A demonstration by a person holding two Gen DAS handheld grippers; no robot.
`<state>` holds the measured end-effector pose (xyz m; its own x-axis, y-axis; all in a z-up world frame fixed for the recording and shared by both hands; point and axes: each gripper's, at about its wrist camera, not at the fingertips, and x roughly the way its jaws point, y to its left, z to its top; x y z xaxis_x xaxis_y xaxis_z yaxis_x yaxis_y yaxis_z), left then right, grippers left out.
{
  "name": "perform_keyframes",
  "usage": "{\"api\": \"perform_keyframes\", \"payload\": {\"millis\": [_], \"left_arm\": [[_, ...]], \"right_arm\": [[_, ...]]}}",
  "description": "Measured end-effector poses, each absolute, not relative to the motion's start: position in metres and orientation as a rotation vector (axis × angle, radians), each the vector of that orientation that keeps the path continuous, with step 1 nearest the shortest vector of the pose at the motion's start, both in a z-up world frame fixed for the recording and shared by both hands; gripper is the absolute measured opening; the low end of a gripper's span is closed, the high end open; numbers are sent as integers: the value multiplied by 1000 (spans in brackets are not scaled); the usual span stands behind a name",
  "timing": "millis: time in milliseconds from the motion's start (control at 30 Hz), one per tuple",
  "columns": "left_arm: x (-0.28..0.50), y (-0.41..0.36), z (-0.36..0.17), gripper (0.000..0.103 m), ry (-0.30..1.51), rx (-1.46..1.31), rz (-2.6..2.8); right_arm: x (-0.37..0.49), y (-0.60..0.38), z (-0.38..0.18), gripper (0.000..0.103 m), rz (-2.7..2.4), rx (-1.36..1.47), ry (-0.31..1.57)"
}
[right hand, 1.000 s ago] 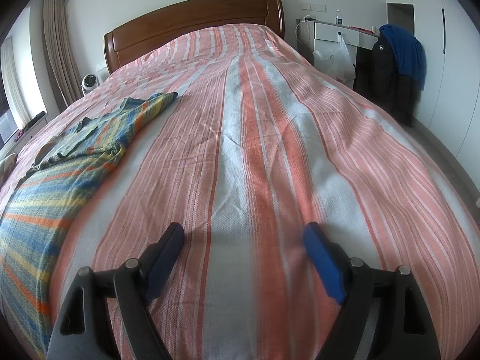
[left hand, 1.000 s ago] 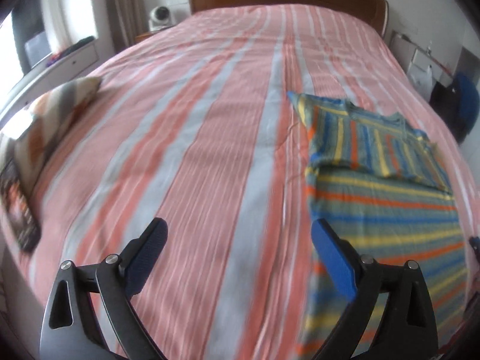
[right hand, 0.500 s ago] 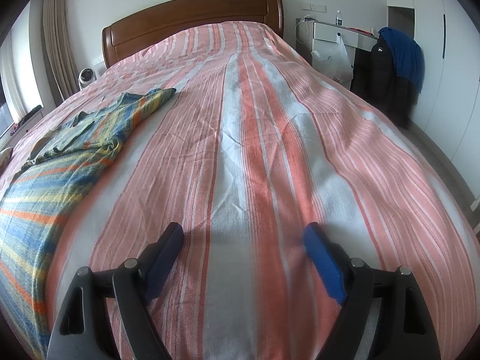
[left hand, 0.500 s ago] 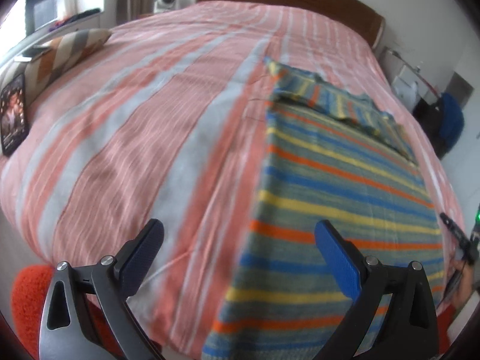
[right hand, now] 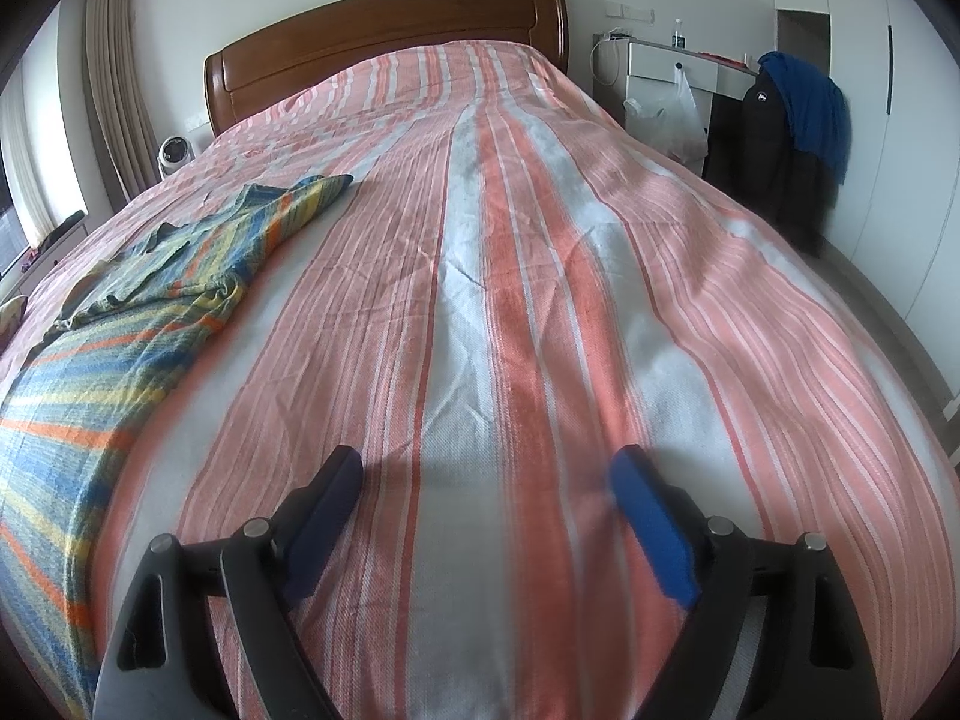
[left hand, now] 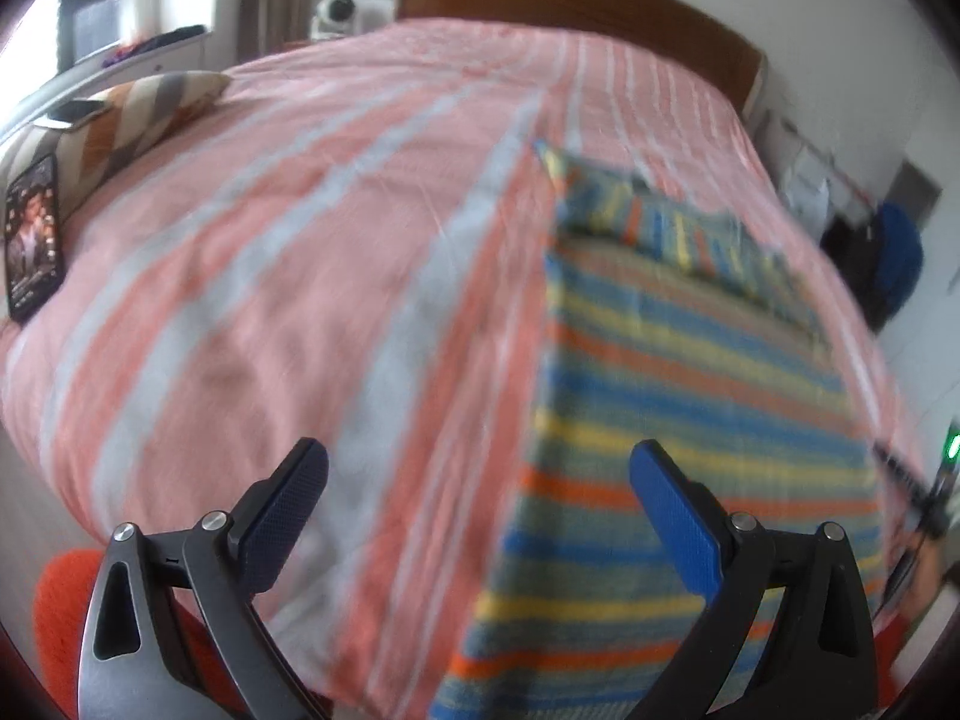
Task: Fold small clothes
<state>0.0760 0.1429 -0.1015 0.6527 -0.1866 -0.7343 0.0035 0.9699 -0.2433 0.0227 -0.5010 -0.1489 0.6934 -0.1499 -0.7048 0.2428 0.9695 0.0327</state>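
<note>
A striped garment in blue, yellow, orange and green (left hand: pixel 690 396) lies flat on the bed, its far end folded over near the collar. In the right wrist view it lies at the left (right hand: pixel 108 348). My left gripper (left hand: pixel 477 474) is open and empty, above the foot of the bed, over the garment's left edge. My right gripper (right hand: pixel 483 483) is open and empty, low over the bare bedspread to the right of the garment.
The bed has a pink and white striped cover (right hand: pixel 540 240) and a wooden headboard (right hand: pixel 384 42). A striped cushion (left hand: pixel 132 114) and a phone (left hand: pixel 33 240) lie at the bed's left side. A jacket on a chair (right hand: pixel 792 132) and a white cabinet (right hand: pixel 666 84) stand at the right.
The left gripper has pulled back toward the foot of the bed and swung right, so the garment now fills more of its view. The right gripper has barely moved.
</note>
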Motion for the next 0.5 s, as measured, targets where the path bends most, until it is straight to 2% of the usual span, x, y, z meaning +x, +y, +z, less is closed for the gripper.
{"api": "perform_keyframes", "payload": {"millis": [133, 267, 333, 500], "left_arm": [[82, 181, -66, 101, 751, -307, -57], [79, 201, -45, 101, 743, -303, -58], [73, 193, -56, 101, 832, -241, -107], [36, 158, -129, 97, 1098, -156, -189]], "right_arm": [[28, -501, -146, 88, -204, 134, 816], [22, -496, -123, 88, -160, 136, 873], [7, -484, -105, 88, -81, 143, 876], [-51, -428, -90, 88, 187, 172, 1006]]}}
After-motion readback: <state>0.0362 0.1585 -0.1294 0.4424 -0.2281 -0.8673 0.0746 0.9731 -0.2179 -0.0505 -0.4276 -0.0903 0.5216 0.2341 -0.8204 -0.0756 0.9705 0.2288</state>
